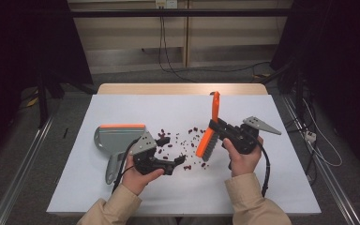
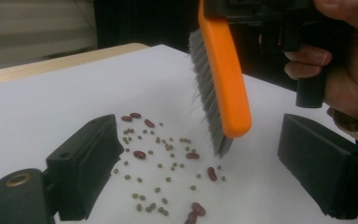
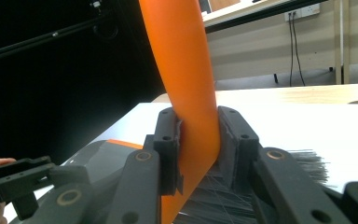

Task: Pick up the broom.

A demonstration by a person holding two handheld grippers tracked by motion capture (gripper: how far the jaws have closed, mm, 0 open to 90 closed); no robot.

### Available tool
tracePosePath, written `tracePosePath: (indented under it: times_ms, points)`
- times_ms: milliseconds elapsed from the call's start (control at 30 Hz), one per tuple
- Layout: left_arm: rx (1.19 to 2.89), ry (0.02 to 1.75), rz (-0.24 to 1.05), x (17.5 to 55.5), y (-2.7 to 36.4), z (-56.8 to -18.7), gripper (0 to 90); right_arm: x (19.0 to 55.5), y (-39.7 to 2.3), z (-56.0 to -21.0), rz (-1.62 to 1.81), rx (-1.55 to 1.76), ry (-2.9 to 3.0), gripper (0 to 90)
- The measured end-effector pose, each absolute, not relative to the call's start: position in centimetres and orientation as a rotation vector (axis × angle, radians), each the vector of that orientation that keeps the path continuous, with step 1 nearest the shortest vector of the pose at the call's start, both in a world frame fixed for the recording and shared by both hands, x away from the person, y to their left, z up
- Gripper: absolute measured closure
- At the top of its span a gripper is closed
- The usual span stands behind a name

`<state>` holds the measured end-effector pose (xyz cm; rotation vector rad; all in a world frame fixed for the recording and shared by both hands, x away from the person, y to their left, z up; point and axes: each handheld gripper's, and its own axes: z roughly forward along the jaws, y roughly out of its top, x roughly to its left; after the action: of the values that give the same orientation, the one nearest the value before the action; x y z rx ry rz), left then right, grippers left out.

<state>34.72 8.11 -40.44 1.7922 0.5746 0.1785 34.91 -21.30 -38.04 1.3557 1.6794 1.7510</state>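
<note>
High view, left to right: the dustpan (image 1: 116, 139) lies flat on the white surface (image 1: 136, 105), orange lip away from the person, grey handle pointing back toward them. The left gripper (image 1: 182, 159) sits just right of that handle, its body partly over the pan's right edge, and its fingers point right at the spill, not at the pan. The fingers stand wide with nothing between them. The beans (image 1: 183, 143) lie scattered in the middle, between the two grippers. The right gripper (image 1: 216, 127) is clamped on the brush (image 1: 209, 130), whose long axis runs steeply up, orange handle at top, bristles low and facing left over the right edge of the spill.

Key relation: the pan handle lies behind and left of the left fingers, so I judge that hand must turn back or swing left to take it. The left hand is clearly the nearer one. The brush is already on the far side of the beans from the pan, set to sweep left.

Left gripper view: the brush (image 2: 223, 84) tip hangs just above the beans (image 2: 163, 158); I can't tell whether it touches the surface.

Right gripper view: the fingers (image 3: 233, 135) pinch the orange brush (image 3: 186, 79) back; the bristle tips are cut off. The dustpan (image 3: 105, 154) shows partly behind the linkage.
</note>
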Motion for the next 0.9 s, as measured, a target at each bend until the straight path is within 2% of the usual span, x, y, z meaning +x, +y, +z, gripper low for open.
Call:
tracePosePath:
  times_ms: [333, 667, 800, 867, 900]
  points:
    - [1.829, 0.578, 0.138, 34.8, 6.4, -41.1, 22.8, 35.4, -18.6, -37.8, 1.747, 1.301, 1.739, 70.9]
    - [1.842, 0.624, 0.147, 35.1, 6.3, -41.3, 46.6, 35.5, -16.5, -37.8, 1.732, 1.262, 1.788, 70.8]
    - [1.847, 0.634, 0.142, 35.1, 6.3, -41.5, 51.9, 35.4, -16.2, -37.8, 1.736, 1.246, 1.796, 70.8]
    - [1.846, 0.636, 0.136, 35.1, 6.3, -41.5, 59.8, 35.4, -15.9, -37.7, 1.742, 1.240, 1.799, 70.8]
    - [1.851, 0.629, 0.133, 35.1, 6.4, -41.5, 59.8, 35.3, -15.8, -37.7, 1.741, 1.236, 1.800, 70.8]
